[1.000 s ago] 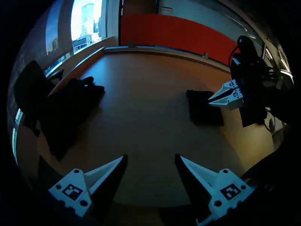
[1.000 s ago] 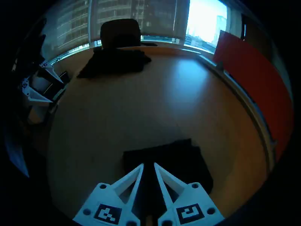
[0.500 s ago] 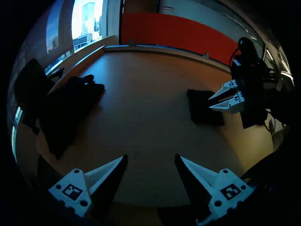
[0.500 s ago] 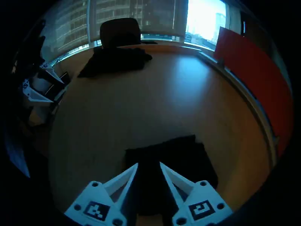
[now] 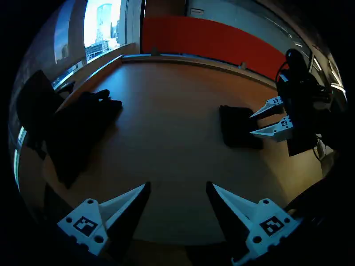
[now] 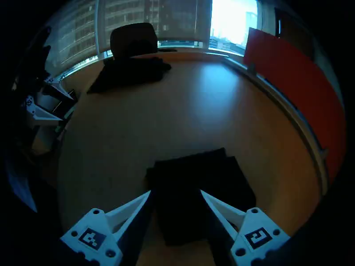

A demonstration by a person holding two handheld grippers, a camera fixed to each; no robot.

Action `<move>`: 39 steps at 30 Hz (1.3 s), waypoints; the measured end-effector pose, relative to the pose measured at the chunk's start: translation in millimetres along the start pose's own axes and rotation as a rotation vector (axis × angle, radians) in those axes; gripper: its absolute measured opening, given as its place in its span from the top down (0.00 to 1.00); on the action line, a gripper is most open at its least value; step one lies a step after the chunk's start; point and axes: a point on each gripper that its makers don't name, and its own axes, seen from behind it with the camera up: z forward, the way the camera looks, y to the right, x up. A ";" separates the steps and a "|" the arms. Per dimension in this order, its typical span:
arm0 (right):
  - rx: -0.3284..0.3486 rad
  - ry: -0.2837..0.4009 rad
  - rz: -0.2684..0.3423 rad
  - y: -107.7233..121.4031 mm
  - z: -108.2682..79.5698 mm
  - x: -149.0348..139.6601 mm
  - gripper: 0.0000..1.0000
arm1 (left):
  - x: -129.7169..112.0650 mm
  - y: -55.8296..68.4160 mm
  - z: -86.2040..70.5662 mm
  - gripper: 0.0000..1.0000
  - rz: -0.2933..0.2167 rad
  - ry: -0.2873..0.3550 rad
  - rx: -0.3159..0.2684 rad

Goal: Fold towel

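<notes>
Dark towel (image 6: 202, 186) lies folded flat on wooden table (image 6: 177, 115), just ahead of right gripper (image 6: 175, 194). Right gripper spread wide, fingers over towel's near end, pinching nothing; contact with towel cannot be told. Left gripper (image 5: 178, 184) also spread, empty, above bare table, well apart from towel. Dark cloth heap (image 6: 131, 71) at far side, beside chair (image 6: 133, 40).

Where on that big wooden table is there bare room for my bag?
The widest bare stretch is the middle of the table, between the folded dark towel by the right gripper and the dark cloth pile near the chair. The strip along the red partition is free too. It is crowded around the towel.
</notes>
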 end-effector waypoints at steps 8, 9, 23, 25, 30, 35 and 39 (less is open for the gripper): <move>-0.025 -0.022 0.030 -0.2 -8.5 -24.0 0.34 | 1.9 0.3 0.5 0.08 0.006 0.003 -0.002; -0.029 -0.025 0.035 0.0 -10.1 -27.4 0.34 | 2.0 0.4 0.6 0.08 0.007 0.003 -0.003; -0.066 -0.061 0.087 -0.8 -21.0 -63.7 0.34 | 2.0 3.5 -0.2 0.08 0.027 0.000 -0.008; -0.069 -0.066 0.094 -2.7 -21.3 -68.8 0.34 | 1.8 4.1 -0.3 0.08 0.028 0.000 -0.008; -0.075 -0.078 0.111 -7.9 -21.1 -80.2 0.34 | 1.3 6.0 -1.1 0.08 0.032 0.001 -0.011; -0.086 -0.083 0.130 -9.2 -19.3 -86.1 0.35 | 0.5 6.7 -1.6 0.08 0.033 0.000 -0.011; -0.097 -0.087 0.152 -9.2 -18.5 -89.7 0.40 | 0.3 6.8 -1.8 0.08 0.032 0.000 -0.011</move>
